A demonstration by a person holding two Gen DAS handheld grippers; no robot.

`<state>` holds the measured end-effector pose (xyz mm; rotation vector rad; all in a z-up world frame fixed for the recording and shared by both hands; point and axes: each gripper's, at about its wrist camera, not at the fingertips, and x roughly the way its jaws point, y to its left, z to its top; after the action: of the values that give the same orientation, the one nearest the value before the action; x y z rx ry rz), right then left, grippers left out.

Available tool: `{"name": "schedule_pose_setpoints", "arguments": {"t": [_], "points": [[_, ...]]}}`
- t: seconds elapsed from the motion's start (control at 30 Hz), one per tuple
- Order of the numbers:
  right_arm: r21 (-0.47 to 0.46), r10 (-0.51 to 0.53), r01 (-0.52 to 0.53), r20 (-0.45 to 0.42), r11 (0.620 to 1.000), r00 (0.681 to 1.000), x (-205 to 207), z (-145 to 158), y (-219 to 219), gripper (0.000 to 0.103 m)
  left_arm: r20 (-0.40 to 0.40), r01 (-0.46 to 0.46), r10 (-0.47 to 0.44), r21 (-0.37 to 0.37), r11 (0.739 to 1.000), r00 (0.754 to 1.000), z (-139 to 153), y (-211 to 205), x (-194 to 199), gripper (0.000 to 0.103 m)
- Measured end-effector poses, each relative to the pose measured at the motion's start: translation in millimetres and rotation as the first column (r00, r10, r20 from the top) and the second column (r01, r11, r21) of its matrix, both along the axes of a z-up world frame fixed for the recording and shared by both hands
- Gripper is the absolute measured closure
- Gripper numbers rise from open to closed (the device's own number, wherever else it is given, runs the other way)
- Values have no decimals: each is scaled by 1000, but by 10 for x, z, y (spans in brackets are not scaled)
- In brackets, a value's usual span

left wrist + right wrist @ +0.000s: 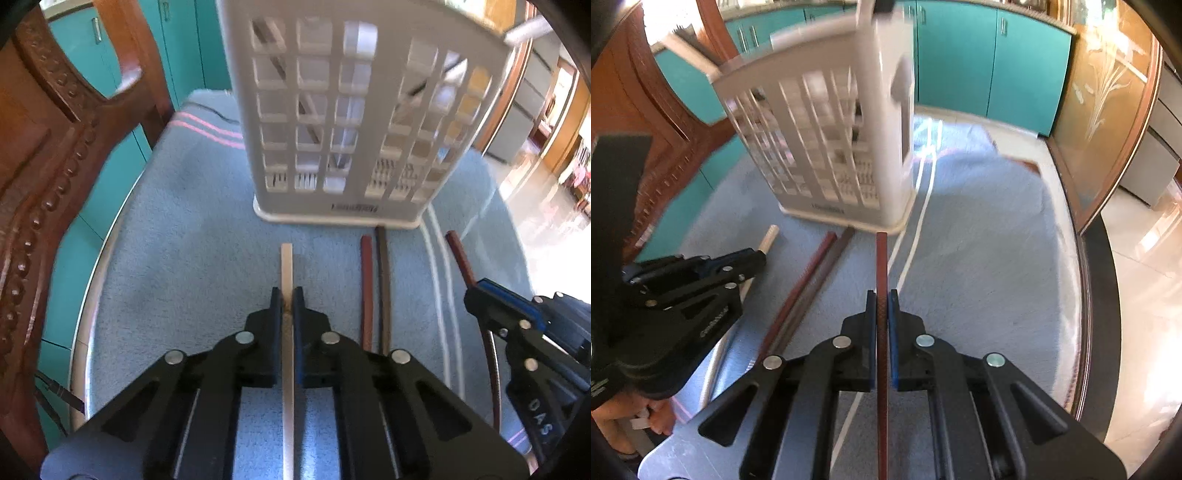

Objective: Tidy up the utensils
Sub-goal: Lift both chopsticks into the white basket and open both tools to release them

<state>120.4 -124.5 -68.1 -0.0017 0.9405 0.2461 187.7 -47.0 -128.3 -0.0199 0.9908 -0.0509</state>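
Motion blur smears the white lattice plastic utensil basket (354,122), its base lettering unreadable and contents indistinct, while the pale wooden chopstick (286,266) runs off the bottom edge.

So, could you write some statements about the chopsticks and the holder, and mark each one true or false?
1. The left gripper is shut on a pale wooden chopstick. True.
2. The right gripper is open and holds nothing. False: it is shut on a red-brown chopstick.
3. The white slotted utensil holder lies on its side. False: it stands upright on the blue towel.
4. Two more chopsticks lie side by side on the towel. True.
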Motion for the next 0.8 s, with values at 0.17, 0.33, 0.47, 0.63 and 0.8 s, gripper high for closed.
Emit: {"name": "schedule_pose_setpoints", "arguments": {"t": [0.17, 0.33, 0.47, 0.63, 0.8], "points": [[80, 14, -22, 100, 997, 995, -241, 469, -181, 97, 201, 26, -16, -49, 998, 980, 599, 25, -321, 96], [172, 2, -44, 236, 984, 972, -545, 1062, -440, 96, 475, 55, -40, -18, 998, 879, 1246, 29, -812, 96], [241, -39, -45, 332, 970, 943, -604, 1546, -583, 96, 592, 65, -14, -65, 996, 806, 1723, 101, -1061, 96], [313, -95, -48, 428, 949, 899, -378, 2180, -658, 96, 717, 71, 22, -100, 992, 697, 2405, 174, -1141, 96], [372, -163, -35, 488, 927, 857, -113, 2483, -676, 96, 752, 59, 143, -234, 970, 643, 2777, 393, -877, 96]]}}
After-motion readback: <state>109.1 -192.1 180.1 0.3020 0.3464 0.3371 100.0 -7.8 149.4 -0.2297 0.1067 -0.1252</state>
